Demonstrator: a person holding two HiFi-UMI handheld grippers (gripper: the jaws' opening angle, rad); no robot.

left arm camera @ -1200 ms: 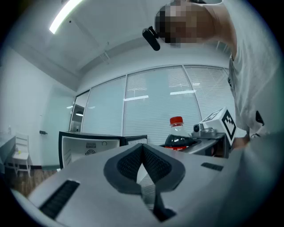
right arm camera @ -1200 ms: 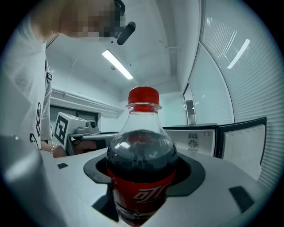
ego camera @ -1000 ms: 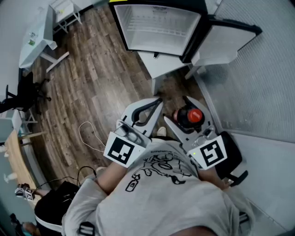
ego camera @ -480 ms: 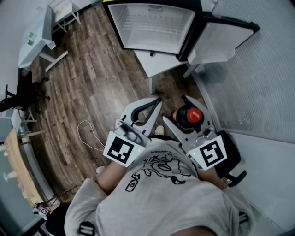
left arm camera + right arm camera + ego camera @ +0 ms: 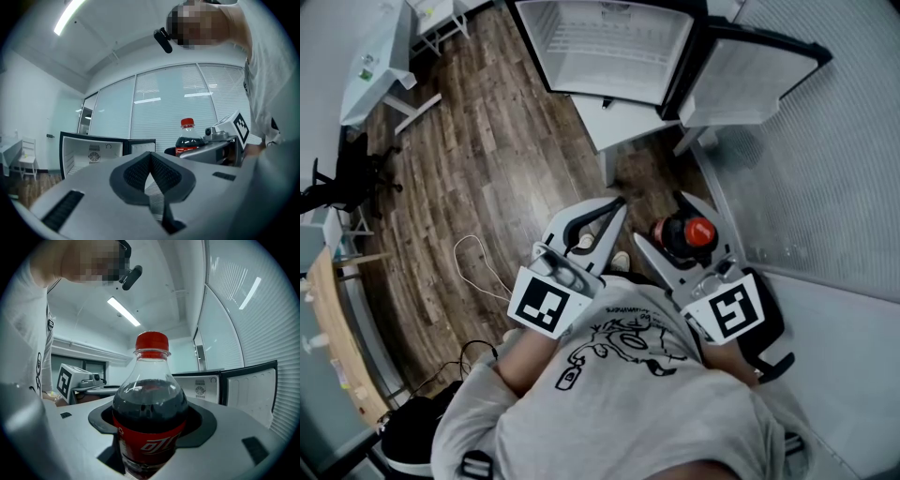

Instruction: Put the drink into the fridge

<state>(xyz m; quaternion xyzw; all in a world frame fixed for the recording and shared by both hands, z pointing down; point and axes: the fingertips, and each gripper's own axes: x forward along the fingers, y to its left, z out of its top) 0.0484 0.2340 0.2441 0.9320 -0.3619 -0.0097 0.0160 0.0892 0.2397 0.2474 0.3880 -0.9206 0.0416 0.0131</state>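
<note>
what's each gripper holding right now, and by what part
The right gripper holds the cola bottle upright, clamped around its body near the top of the red label. The left gripper is shut and holds nothing.

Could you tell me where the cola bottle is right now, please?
The cola bottle is gripped upright by the right gripper, centre-right in the head view. It is beside the shut left gripper and short of the open fridge ahead.

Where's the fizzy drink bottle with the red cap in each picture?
Head view: bottle right of centre, lower than the fridge.
Left gripper view: right of centre, small, upright.
Right gripper view: dead centre, filling the picture.
Shared landmark: the open fridge.
</note>
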